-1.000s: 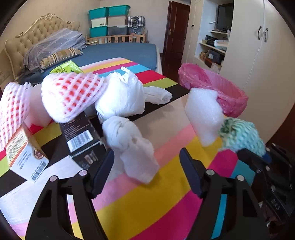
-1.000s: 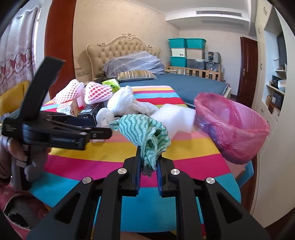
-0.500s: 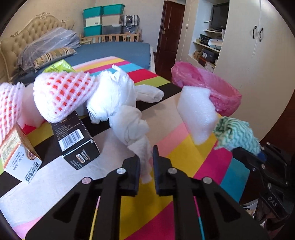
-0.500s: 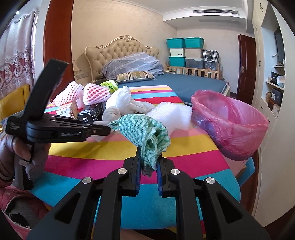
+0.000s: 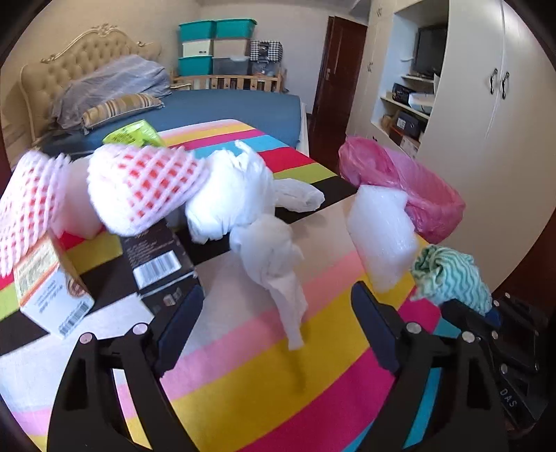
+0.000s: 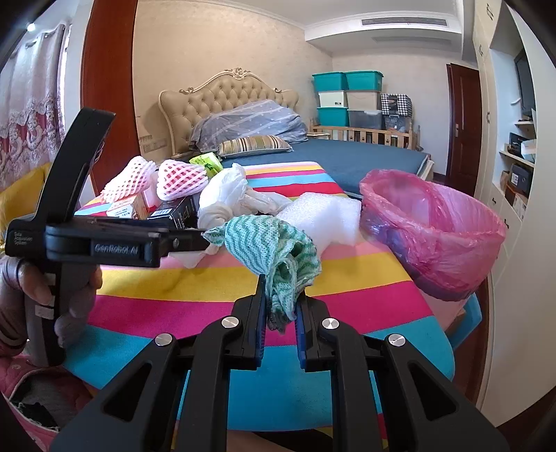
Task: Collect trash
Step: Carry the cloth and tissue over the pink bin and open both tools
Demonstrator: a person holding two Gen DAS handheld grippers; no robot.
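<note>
— Looking past the tongs, what's up ahead?

— A bed [image 6: 347, 156] straight beyond them, blue cover, with a tufted beige headboard [image 6: 226, 101] against the cream wall [image 6: 208, 41]. A striped pillow [image 6: 255, 144] lies under a grey bundle of bedding [image 6: 246, 120].

— And further back?

— Teal and white storage bins [image 6: 347, 99] stacked in the far corner, above a low wooden rail [image 6: 365, 134]. Right of those, a dark wooden door [image 6: 464, 125].

— The right side?

— White cupboards [image 5: 486, 104] with open shelves [image 5: 410, 104], a dark screen [image 5: 429, 52] on top. Overhead, an air vent [image 6: 405, 22].

— Left?

— A lace curtain [image 6: 24, 114], daylight coming through, beside a dark wood panel [image 6: 107, 87].
</note>
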